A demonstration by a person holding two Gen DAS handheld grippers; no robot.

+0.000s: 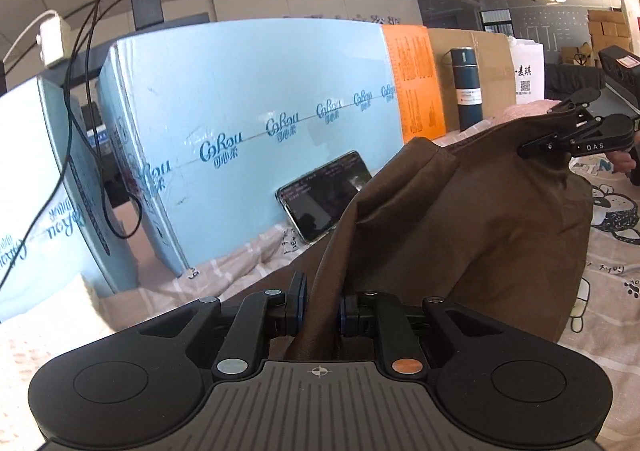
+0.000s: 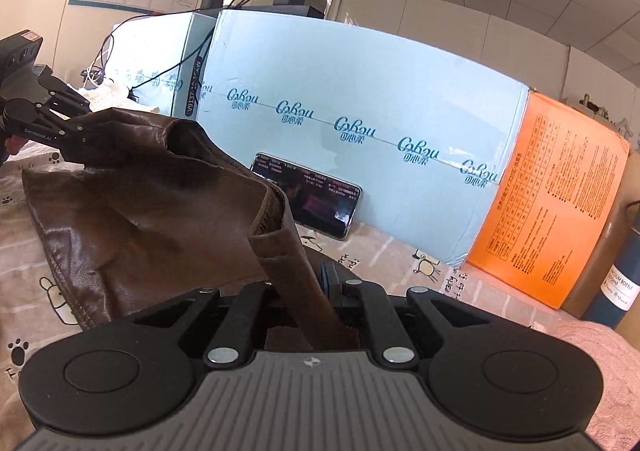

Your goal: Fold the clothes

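Two grippers hold one brown leather garment [image 2: 152, 211] up off the bed, which is covered by a pale checked sheet [image 1: 608, 331] printed with cartoon animals and paw marks. Largest in both views is the light blue carton [image 2: 360, 123] standing along the far edge of the bed, with a line of teal lettering across its face; a second blue carton [image 1: 36, 187] stands to the left of it in the left wrist view, with black cables [image 1: 80, 99] hanging over it. An orange box [image 2: 548, 203] stands against the blue carton's right end, with a brown cardboard box [image 1: 472, 63] beyond it. The garment is stretched between the two tools and sags in the middle, its lower part lying on the sheet. The left gripper [image 1: 323, 311] has its fingers clamped on a thick fold of the garment's edge, the material filling the narrow gap between the pads. The right gripper [image 2: 316, 283] is pinched tight on another strip of the edge, which runs up from between its fingers; the same tool shows at the right of the left wrist view, gripping the garment's raised corner. A dark blue vacuum bottle [image 1: 466, 89] stands upright in front of the cardboard box. A smartphone [image 2: 308, 201] with a lit screen leans against the blue carton's face, its lower edge on the sheet, just behind the garment.
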